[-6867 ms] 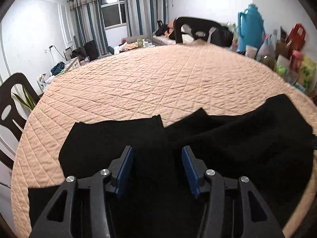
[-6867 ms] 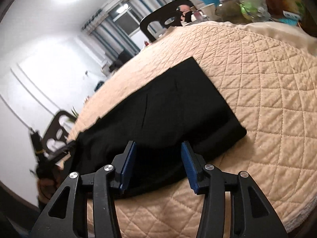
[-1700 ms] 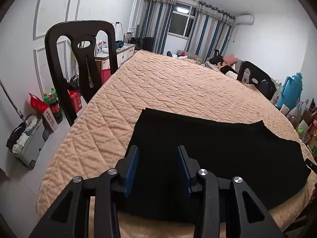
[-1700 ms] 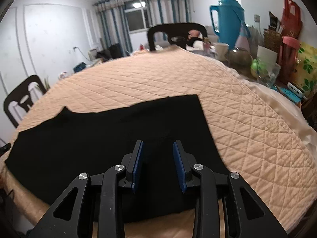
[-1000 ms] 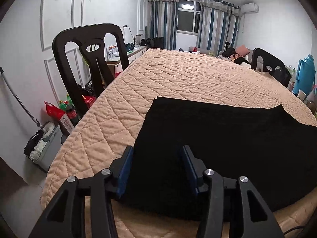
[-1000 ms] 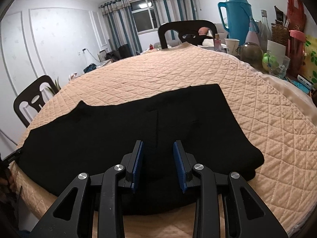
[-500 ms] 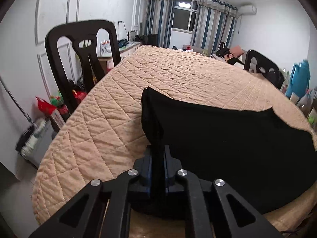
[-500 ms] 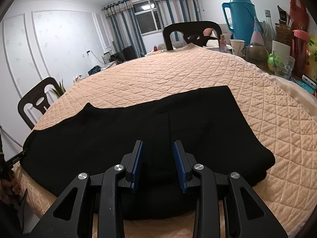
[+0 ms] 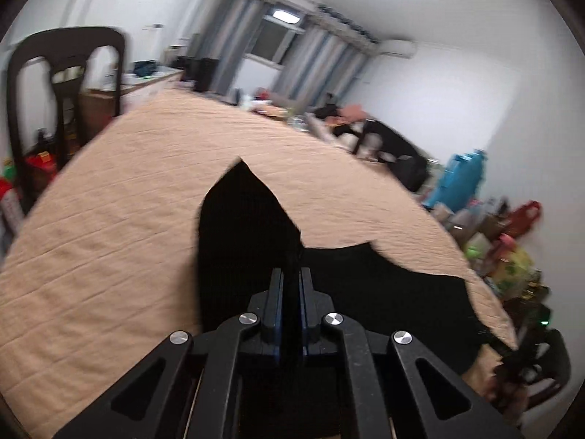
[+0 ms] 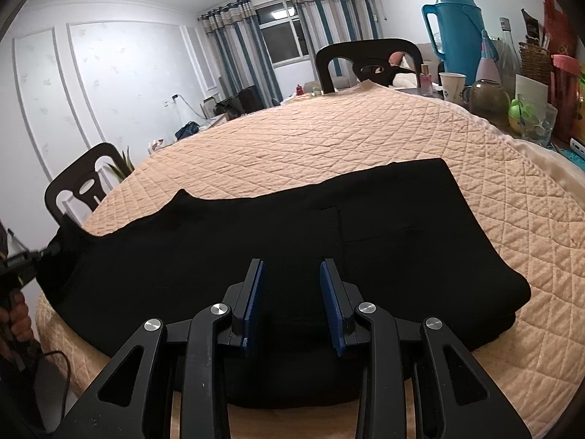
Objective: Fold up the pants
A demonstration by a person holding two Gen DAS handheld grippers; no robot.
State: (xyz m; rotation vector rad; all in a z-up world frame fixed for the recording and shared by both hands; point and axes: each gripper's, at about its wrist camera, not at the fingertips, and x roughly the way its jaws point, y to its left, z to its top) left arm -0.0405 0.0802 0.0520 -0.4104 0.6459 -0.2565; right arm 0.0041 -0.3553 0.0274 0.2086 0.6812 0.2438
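Note:
Black pants [image 10: 256, 234] lie folded lengthwise across the near edge of the quilted peach table cover [image 10: 329, 139]. My left gripper [image 9: 291, 281] is shut on the leg end of the pants [image 9: 245, 226] and holds it lifted above the cover. That gripper also shows at the far left of the right wrist view [image 10: 22, 259]. My right gripper [image 10: 291, 285] is open just above the waist end of the pants, with nothing between its pads.
Black chairs [image 10: 365, 62] [image 10: 76, 183] [image 9: 62, 84] stand around the table. A blue thermos [image 10: 457, 25], cup, jars and bags crowd the right edge. The far half of the cover is bare.
My left gripper closed on the leg end of the pants and has lifted it, swinging to the right. My right gripper has stayed open over the waist end.

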